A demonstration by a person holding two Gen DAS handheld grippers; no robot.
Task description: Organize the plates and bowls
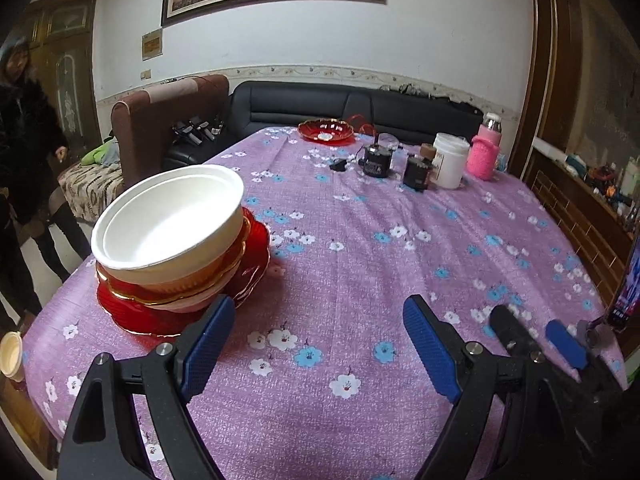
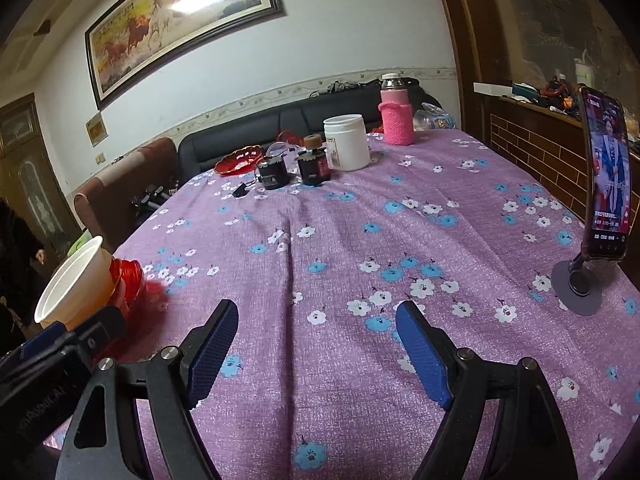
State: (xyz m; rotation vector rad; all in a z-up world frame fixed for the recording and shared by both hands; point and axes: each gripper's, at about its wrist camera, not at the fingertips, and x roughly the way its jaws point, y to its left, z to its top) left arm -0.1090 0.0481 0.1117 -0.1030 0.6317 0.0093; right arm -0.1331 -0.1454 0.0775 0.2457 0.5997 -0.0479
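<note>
A stack stands at the table's left side: a white bowl (image 1: pixel 168 216) on top, a gold-rimmed bowl (image 1: pixel 200 284) under it, a red glass plate (image 1: pixel 136 320) at the bottom. The right wrist view shows the same white bowl (image 2: pixel 72 280) at far left. A second red plate (image 1: pixel 326 131) (image 2: pixel 239 162) lies at the far end of the table. My left gripper (image 1: pixel 320 344) is open over bare cloth, its left finger just right of the stack, nothing between the pads. My right gripper (image 2: pixel 316 344) is open and empty over the cloth; part of it (image 1: pixel 532 344) also shows in the left wrist view.
Purple flowered tablecloth (image 2: pixel 340 240) covers the table. Two black jars (image 1: pixel 376 160), a white tub (image 1: pixel 450 160) and a pink-sleeved bottle (image 1: pixel 486 152) stand at the far end. A phone on a stand (image 2: pixel 606 184) is at the right edge. A person (image 1: pixel 24 140) stands left of the table.
</note>
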